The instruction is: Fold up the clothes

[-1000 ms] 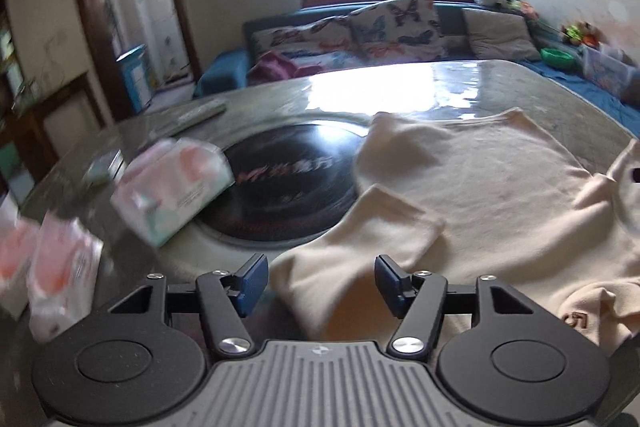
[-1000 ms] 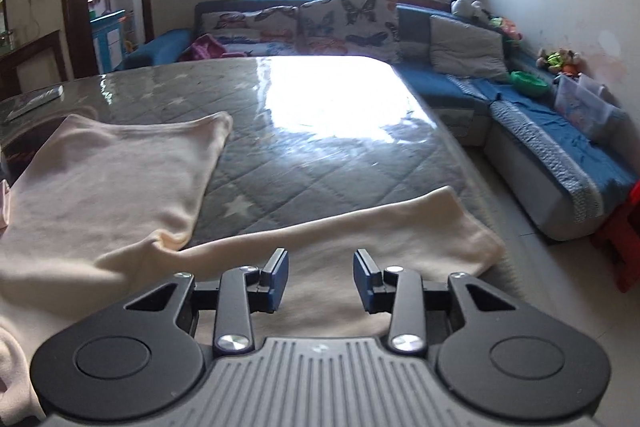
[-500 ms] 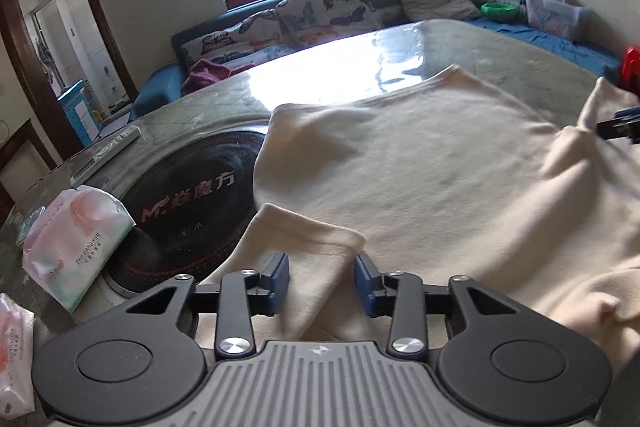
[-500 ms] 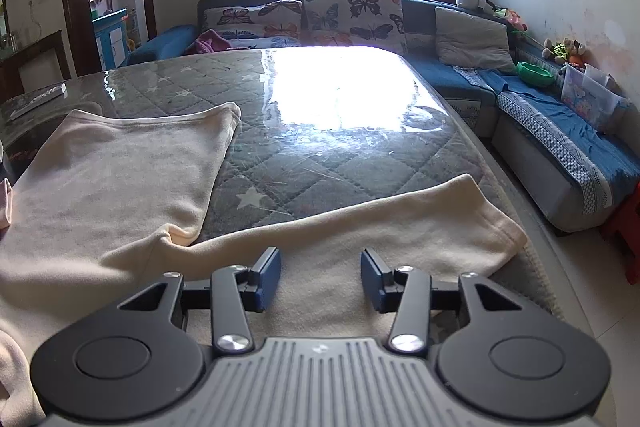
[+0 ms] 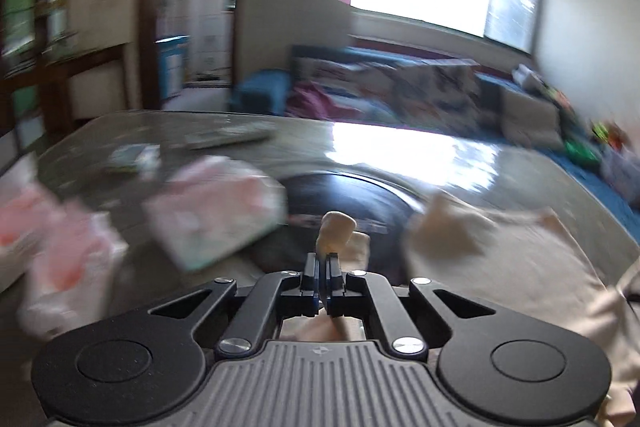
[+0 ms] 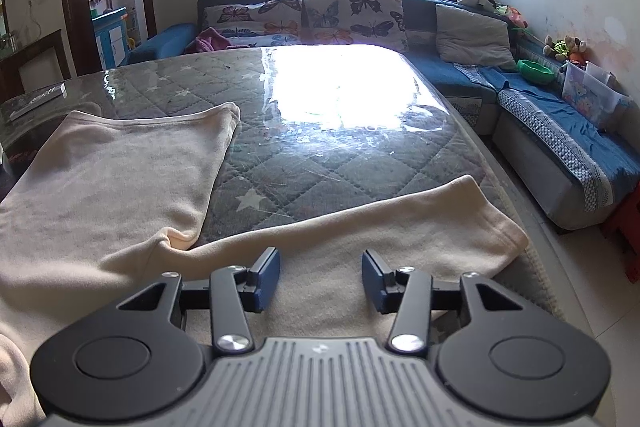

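Observation:
A cream long-sleeved top [image 6: 108,183] lies spread on the quilted, glass-covered table [image 6: 320,147]. Its right sleeve [image 6: 380,227] stretches toward the table's right edge. My right gripper [image 6: 320,273] hovers open just above that sleeve, nothing between its fingers. In the blurred left wrist view, my left gripper [image 5: 323,263] is shut on the cream sleeve cuff [image 5: 336,229], which pokes up past the fingertips. The rest of the top [image 5: 500,267] lies to the right of it.
Pink tissue packs [image 5: 216,207] and a second pack [image 5: 68,259] lie left of my left gripper. A dark round hotplate [image 5: 352,195] sits mid-table, with a remote [image 6: 38,99] beyond. A blue sofa [image 6: 540,115] with cushions wraps the back and right.
My left gripper has shut on the sleeve cuff and lifted it, swinging leftward; its view is now blurred. The right gripper has opened a little wider over the right sleeve.

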Tool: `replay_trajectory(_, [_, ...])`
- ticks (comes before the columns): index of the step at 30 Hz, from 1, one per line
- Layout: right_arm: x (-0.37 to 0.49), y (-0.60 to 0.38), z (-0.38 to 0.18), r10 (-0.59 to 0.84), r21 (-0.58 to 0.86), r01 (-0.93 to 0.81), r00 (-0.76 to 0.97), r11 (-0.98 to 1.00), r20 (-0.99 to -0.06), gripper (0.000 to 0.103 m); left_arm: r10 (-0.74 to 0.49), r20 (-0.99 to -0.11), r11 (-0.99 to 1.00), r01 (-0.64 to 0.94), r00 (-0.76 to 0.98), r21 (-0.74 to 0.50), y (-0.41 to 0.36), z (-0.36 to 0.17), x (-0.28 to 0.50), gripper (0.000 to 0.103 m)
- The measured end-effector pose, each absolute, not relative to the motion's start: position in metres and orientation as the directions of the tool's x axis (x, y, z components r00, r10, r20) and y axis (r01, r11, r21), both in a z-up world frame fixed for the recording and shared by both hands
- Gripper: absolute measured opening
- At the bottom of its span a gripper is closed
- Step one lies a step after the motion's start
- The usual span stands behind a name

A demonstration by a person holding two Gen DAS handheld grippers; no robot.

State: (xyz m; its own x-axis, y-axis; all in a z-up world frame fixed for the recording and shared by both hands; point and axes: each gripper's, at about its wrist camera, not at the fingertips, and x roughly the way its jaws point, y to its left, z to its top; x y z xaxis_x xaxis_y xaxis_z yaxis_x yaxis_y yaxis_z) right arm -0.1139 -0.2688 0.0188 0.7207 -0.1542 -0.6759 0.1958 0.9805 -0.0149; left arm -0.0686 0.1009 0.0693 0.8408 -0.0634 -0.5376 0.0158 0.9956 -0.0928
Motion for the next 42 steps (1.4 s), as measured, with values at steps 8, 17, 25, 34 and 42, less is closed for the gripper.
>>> replay_trajectory(8, [-0.119, -0.232, 0.040, 0.009, 0.003, -0.009, 0.745, 1.000, -0.667, 0.047, 0.068, -0.598, 0.991, -0.122, 0.798, -0.050, 0.147, 0.046, -0.078, 0.003])
replay_trajectory(17, [-0.126, -0.154, 0.043, 0.273, 0.038, -0.348, 0.658, 0.937, -0.702, 0.050, 0.119, -0.649, 0.986, -0.165, 0.752, -0.010, 0.155, 0.026, -0.086, 0.008])
replay_trajectory(25, [-0.146, -0.112, 0.027, 0.325, -0.013, -0.503, 0.577, 0.864, -0.750, 0.050, 0.110, -0.643, 0.988, -0.156, 0.757, -0.015, 0.140, 0.042, -0.093, 0.016])
replay_trajectory(34, [-0.143, -0.130, 0.045, 0.335, 0.004, -0.500, 0.574, 0.866, -0.747, 0.050, -0.120, -0.655, 0.993, 0.102, 0.746, -0.065, 0.061, 0.048, -0.069, 0.024])
replay_trajectory(42, [-0.095, -0.172, 0.037, 0.253, 0.034, -0.340, 0.625, 0.940, -0.738, 0.050, -0.174, -0.668, 0.983, 0.172, 0.723, -0.069, 0.007, 0.046, -0.014, 0.024])
